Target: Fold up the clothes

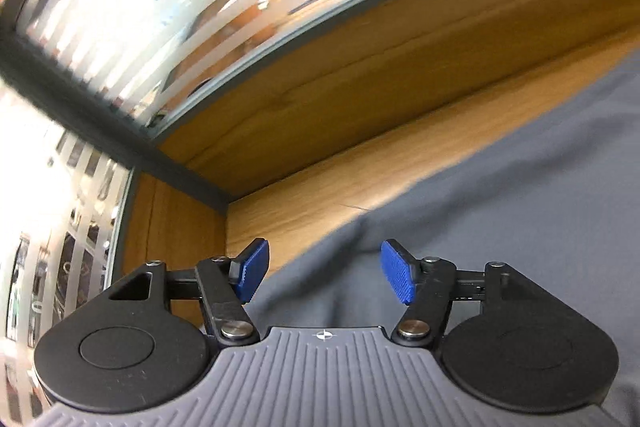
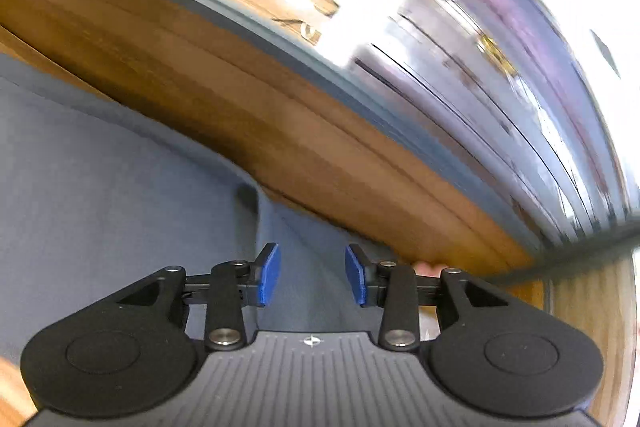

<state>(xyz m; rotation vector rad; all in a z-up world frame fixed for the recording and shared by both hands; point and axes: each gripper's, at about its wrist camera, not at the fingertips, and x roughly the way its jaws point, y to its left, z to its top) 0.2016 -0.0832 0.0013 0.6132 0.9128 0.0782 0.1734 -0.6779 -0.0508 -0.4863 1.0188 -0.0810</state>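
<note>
Currently both grippers hang over the grey garment (image 1: 500, 187) lying flat on the wooden bench (image 1: 320, 99). Left gripper (image 1: 324, 275) fingers spread, empty; right gripper (image 2: 312, 275) fingers likewise apart, gripping nothing.

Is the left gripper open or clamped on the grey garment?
Open. The left gripper has blue pads apart, with grey garment lying below, unpinched.
</note>
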